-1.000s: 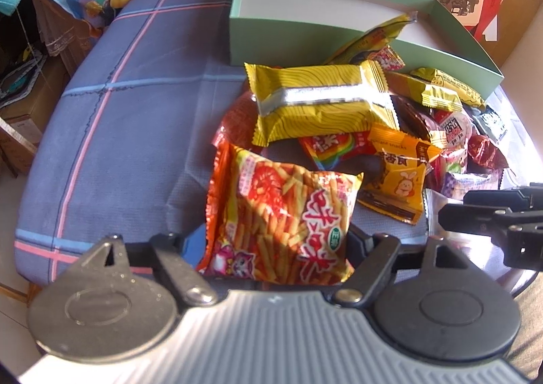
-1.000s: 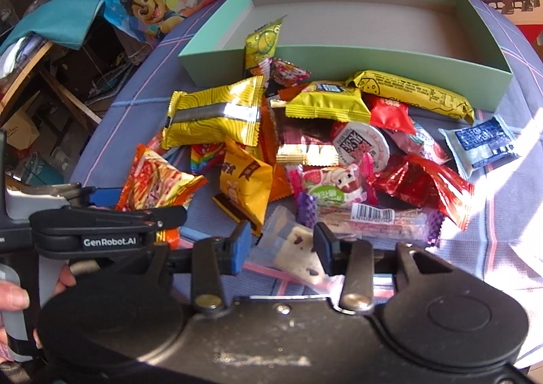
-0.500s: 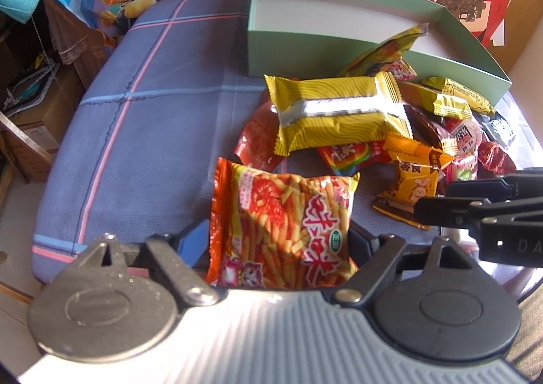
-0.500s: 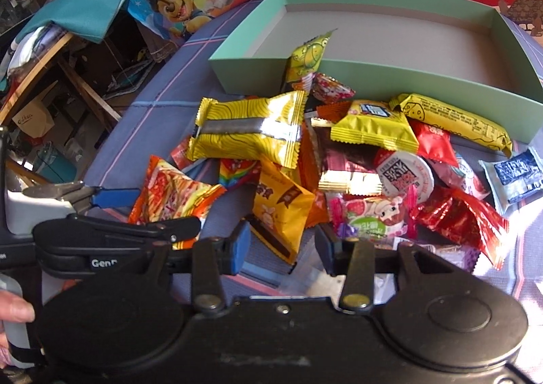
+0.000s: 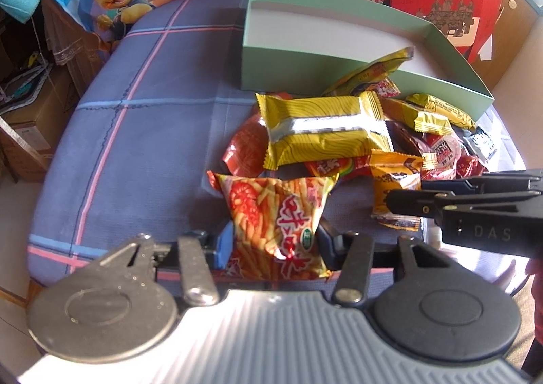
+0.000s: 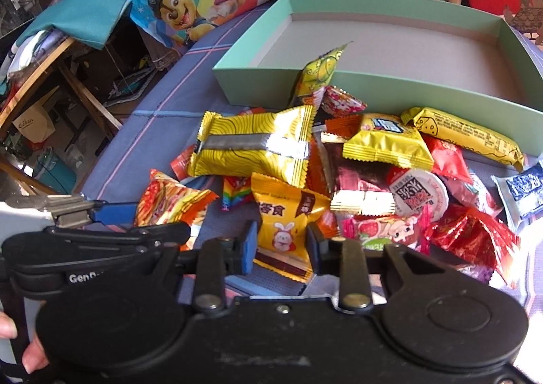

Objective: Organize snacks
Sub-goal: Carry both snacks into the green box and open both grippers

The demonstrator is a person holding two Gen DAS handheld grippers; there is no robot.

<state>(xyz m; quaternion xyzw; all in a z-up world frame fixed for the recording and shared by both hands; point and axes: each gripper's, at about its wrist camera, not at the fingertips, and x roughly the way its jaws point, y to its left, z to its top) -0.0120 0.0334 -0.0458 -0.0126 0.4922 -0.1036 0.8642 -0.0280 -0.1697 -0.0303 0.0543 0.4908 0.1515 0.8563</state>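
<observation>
Foil packets are being picked: left gripper (image 5: 273, 245) closing on the red fries bag (image 5: 275, 214), right gripper (image 6: 281, 248) closing on the orange rabbit packet (image 6: 286, 217). Next, judged: lift both into the green box (image 6: 390, 89).

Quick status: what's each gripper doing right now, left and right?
Left gripper: closing on the red fries packet, pads pressing it.
Right gripper: closing on the orange rabbit packet.

A bench (image 5: 142, 133) draped in a blue-grey cloth with pink and light-blue lines carries everything. Toward its far side sits a shallow mint-green box (image 6: 390, 89), its floor bare. Just in front of the box a heap of snack packets (image 6: 339, 173) lies on the cloth, with an orange fries packet (image 5: 278, 214) at the near edge.
</observation>
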